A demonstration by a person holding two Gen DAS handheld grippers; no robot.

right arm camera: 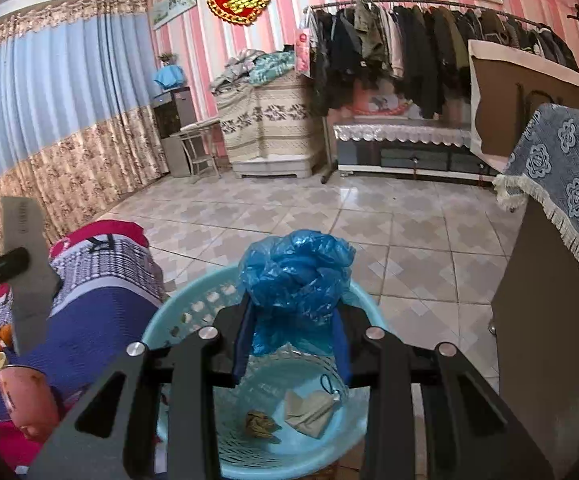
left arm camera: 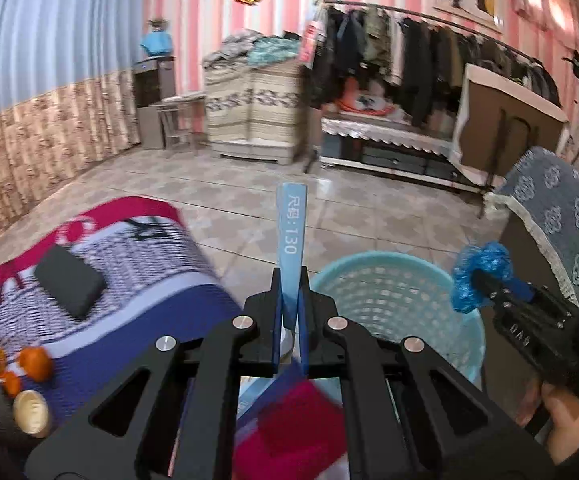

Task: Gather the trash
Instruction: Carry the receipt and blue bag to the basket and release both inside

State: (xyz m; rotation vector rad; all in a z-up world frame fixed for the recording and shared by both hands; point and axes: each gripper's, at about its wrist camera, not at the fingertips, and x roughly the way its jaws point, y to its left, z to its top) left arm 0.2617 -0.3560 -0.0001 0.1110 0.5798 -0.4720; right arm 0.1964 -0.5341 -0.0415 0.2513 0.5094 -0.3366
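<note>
My left gripper (left arm camera: 290, 280) is shut on a light blue paper tag (left arm camera: 291, 224) printed "130", held upright to the left of a light blue plastic basket (left arm camera: 441, 276). My right gripper (right arm camera: 293, 312) is shut on a crumpled blue plastic bag (right arm camera: 295, 268) and holds it above the basket (right arm camera: 177, 320). The basket holds a folded paper scrap (right arm camera: 309, 408) and a small brown crumpled piece (right arm camera: 259, 424). The right gripper (left arm camera: 485, 284) with the bag (left arm camera: 479, 270) also shows in the left wrist view, over the basket's right rim. The tag's grey back (right arm camera: 29, 264) shows in the right wrist view.
A table with a blue, white and red cloth (left arm camera: 137, 280) stands to the left, bearing a black box (left arm camera: 69, 282), oranges (left arm camera: 35, 362) and a pink cup (right arm camera: 29, 400). A cabinet with a blue patterned cover (right arm camera: 561, 184) stands at the right. Tiled floor (right arm camera: 329, 216) lies beyond.
</note>
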